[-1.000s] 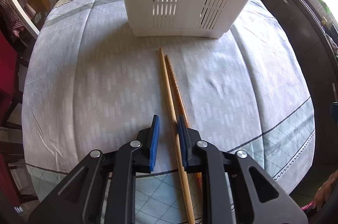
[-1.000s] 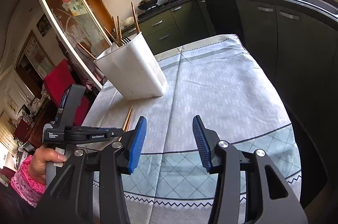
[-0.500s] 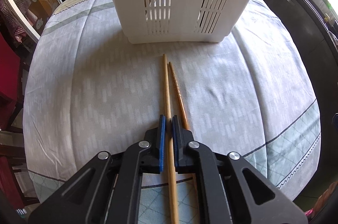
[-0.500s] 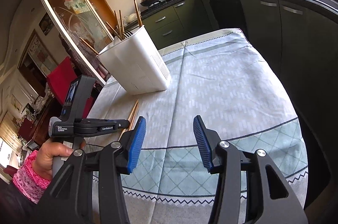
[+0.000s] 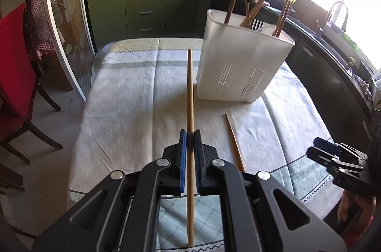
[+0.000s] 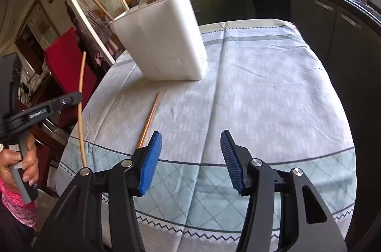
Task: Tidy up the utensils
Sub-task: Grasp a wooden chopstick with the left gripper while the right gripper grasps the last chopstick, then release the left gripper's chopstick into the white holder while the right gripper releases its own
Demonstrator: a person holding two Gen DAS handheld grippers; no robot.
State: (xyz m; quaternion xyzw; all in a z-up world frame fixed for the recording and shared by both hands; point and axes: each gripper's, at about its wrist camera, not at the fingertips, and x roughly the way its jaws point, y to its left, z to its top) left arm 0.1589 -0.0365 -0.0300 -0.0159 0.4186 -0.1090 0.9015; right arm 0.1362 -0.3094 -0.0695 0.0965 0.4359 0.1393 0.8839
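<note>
My left gripper (image 5: 189,136) is shut on a pale wooden chopstick (image 5: 190,95), which hangs in the air above the table and points toward the white utensil holder (image 5: 240,66). The same chopstick (image 6: 81,99) shows at the left of the right wrist view, in the left gripper (image 6: 73,97) held by a hand. A darker chopstick (image 5: 234,142) (image 6: 148,121) lies flat on the cloth before the holder (image 6: 162,42). My right gripper (image 6: 190,149) hovers over the near table edge, jaws opening, nothing between them. Several chopsticks and a fork stand in the holder.
A pale blue patterned tablecloth (image 6: 262,90) covers the table. A red chair (image 5: 14,76) stands at the left, beside a glass sliding door (image 5: 64,21). Dark green kitchen cabinets (image 5: 147,11) run along the back and a counter with a sink (image 5: 333,37) on the right.
The left gripper closed on the pale chopstick and lifted it off the cloth, tilting upward so the kitchen comes into view. The right gripper moved nearer the table and widened slightly.
</note>
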